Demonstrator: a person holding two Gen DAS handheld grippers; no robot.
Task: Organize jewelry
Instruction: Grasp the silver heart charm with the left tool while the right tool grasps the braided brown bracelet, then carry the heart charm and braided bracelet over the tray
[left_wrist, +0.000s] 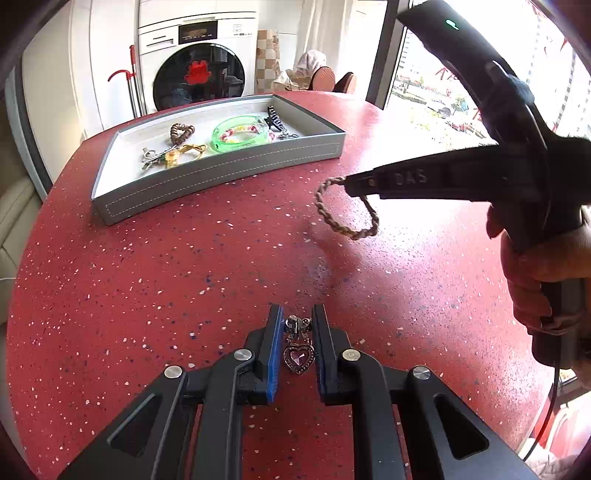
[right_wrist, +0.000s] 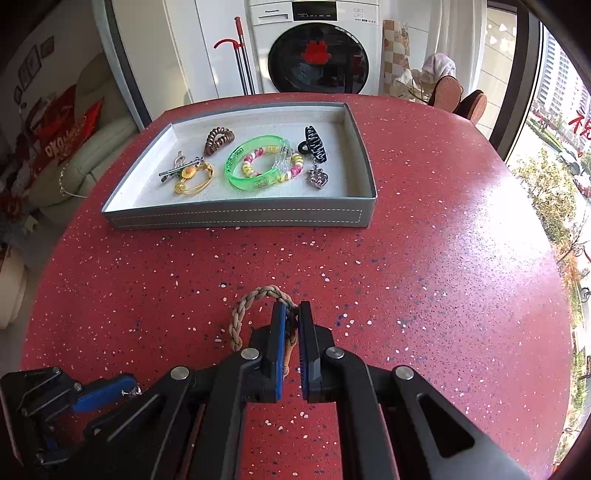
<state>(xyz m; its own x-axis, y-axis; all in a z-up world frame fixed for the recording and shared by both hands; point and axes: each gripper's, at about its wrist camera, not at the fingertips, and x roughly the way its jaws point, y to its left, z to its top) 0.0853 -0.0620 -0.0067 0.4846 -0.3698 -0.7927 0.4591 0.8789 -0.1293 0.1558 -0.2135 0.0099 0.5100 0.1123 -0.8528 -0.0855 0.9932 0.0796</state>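
A grey tray (left_wrist: 221, 168) (right_wrist: 236, 218) stands on the red speckled table and holds jewelry: a green bangle (right_wrist: 255, 162), a bead bracelet (right_wrist: 271, 162), a brown spiral hair tie (right_wrist: 219, 139), a black claw clip (right_wrist: 314, 144), a silver heart pendant (right_wrist: 317, 179), a yellow flower hair tie (right_wrist: 192, 181) and metal clips (right_wrist: 177, 168). My left gripper (left_wrist: 297, 325) has its jaws around a purple heart brooch (left_wrist: 298, 350) on the table, pads not clearly pressing it. My right gripper (right_wrist: 291, 314) (left_wrist: 349, 182) is shut on a braided rope bracelet (right_wrist: 255, 302) (left_wrist: 347, 210), held above the table.
A washing machine (right_wrist: 314, 48) and a red-handled mop (right_wrist: 238, 55) stand behind the table. A sofa (right_wrist: 74, 147) is at the left, chairs (right_wrist: 458, 96) at the back right, windows along the right. The left gripper's body shows at the lower left of the right wrist view (right_wrist: 55, 406).
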